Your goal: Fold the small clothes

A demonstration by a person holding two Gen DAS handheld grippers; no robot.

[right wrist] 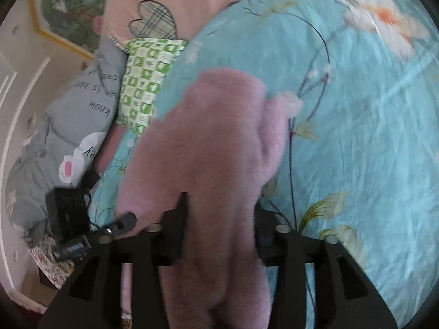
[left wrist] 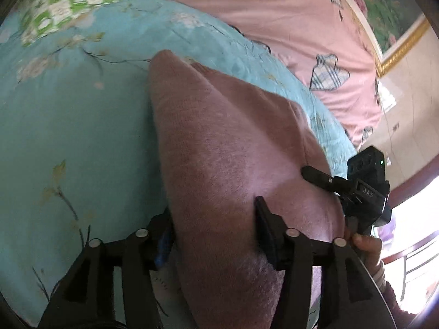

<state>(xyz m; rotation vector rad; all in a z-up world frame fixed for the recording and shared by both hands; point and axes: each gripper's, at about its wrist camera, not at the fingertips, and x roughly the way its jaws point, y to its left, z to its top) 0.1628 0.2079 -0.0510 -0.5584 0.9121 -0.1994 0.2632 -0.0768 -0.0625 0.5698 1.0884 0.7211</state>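
The pink fleecy garment (left wrist: 219, 150) lies on the bed's turquoise floral quilt (left wrist: 68, 123), drawn out long toward the pillows, and each pair of tongs has a portion of it running up between its fingers; the left tongs (left wrist: 214, 227) stand with their jaws apart on either side of a thick band of the cloth, so I judge them pinching the garment's near edge, though how firmly they press cannot be told; the right tongs (right wrist: 219, 219) likewise straddle the fabric, jaws set wide around a bunched thickness, and the blur there leaves it unclear whether they truly clamp it or merely frame it; in the left wrist view the right tongs sit just beside the garment's right edge, one finger touching the cloth, which suggests the two hands hold neighbouring points of the same hem so that it can be carried over as one straight line; the far end tapers to a rounded tip (left wrist: 164, 54) resting on the quilt, probably left lying as the anchor for the fold; a green checked pillow (right wrist: 142, 82) and a pink coverlet (left wrist: 274, 13) lie well beyond, out of the way.
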